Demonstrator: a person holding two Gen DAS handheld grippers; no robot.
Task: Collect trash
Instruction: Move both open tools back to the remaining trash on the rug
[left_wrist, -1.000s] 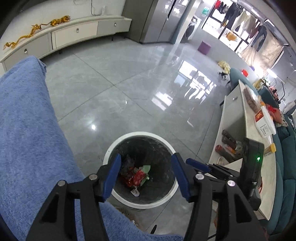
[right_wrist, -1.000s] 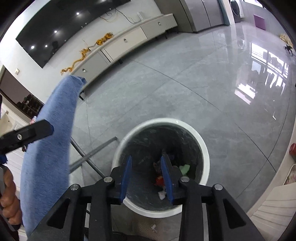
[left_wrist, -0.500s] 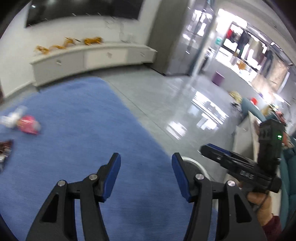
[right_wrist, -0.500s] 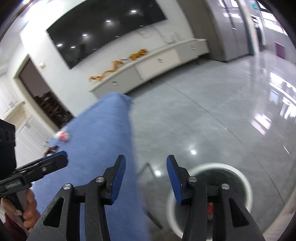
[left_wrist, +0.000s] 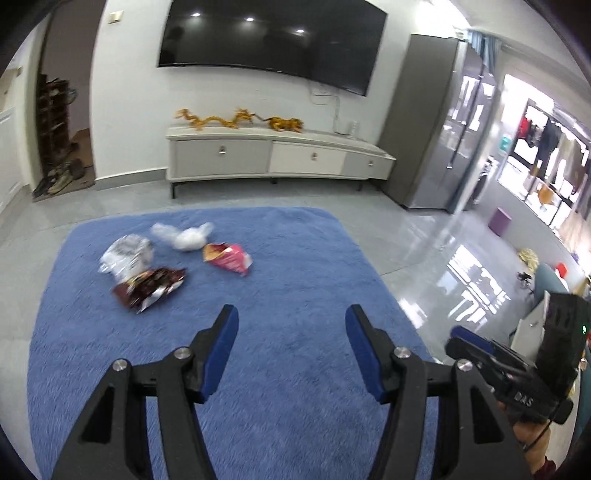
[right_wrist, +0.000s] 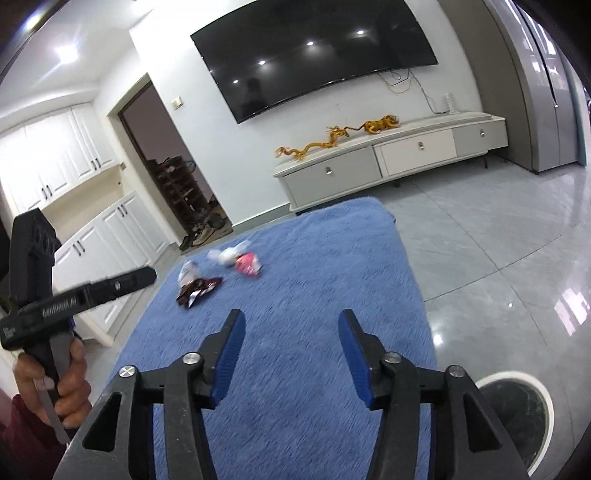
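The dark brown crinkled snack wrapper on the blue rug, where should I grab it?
Pinch the dark brown crinkled foil wrapper at its raised, crumpled near end, coming down from above with the open left gripper; it lies nearly flat on the blue rug.

A home living room: a large wall-mounted television (left_wrist: 271, 38) hangs above a low white media console (left_wrist: 280, 157) bearing golden dragon ornaments (left_wrist: 236, 119). A blue rug (left_wrist: 288, 295) lies on glossy grey floor tiles (right_wrist: 498, 240), and a doorway reveals a shoe rack (right_wrist: 184, 192).
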